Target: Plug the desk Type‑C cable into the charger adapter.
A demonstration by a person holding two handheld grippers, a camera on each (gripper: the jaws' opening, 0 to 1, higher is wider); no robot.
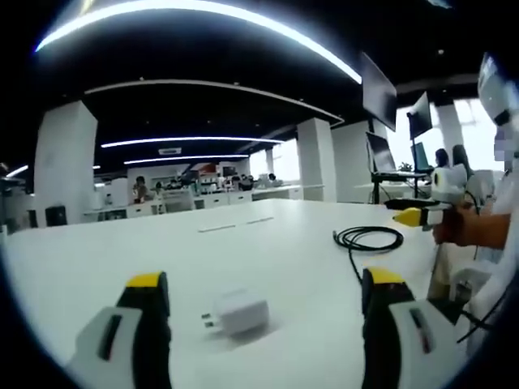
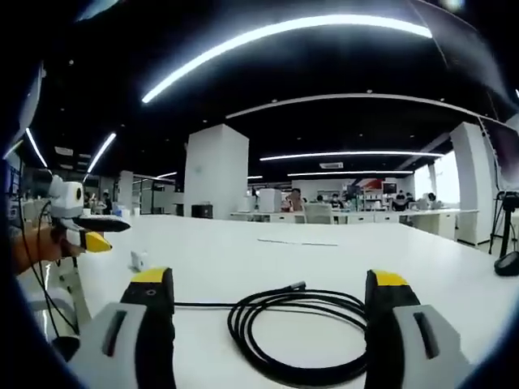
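A white charger adapter point(image 1: 238, 314) lies on the white table point(image 1: 97, 259) with its prongs pointing left, just ahead of and between the spread jaws of my left gripper point(image 1: 265, 279), which is open and holds nothing. Farther right lies the coiled black Type‑C cable point(image 1: 369, 238), and beyond it a hand holds my right gripper point(image 1: 404, 211). In the right gripper view the cable coil point(image 2: 300, 332) rests between the wide jaws of my right gripper point(image 2: 268, 277), open, with the plug end point(image 2: 296, 285) pointing away. The adapter point(image 2: 139, 260) is small at left, near my left gripper point(image 2: 105, 232).
Two thin flat strips point(image 1: 217, 228) lie mid-table. Monitors on a stand point(image 1: 381, 154) rise past the table's right end. A black object point(image 2: 508, 263) sits at the far right of the table. White pillars point(image 2: 216, 170) and desks with seated people fill the background.
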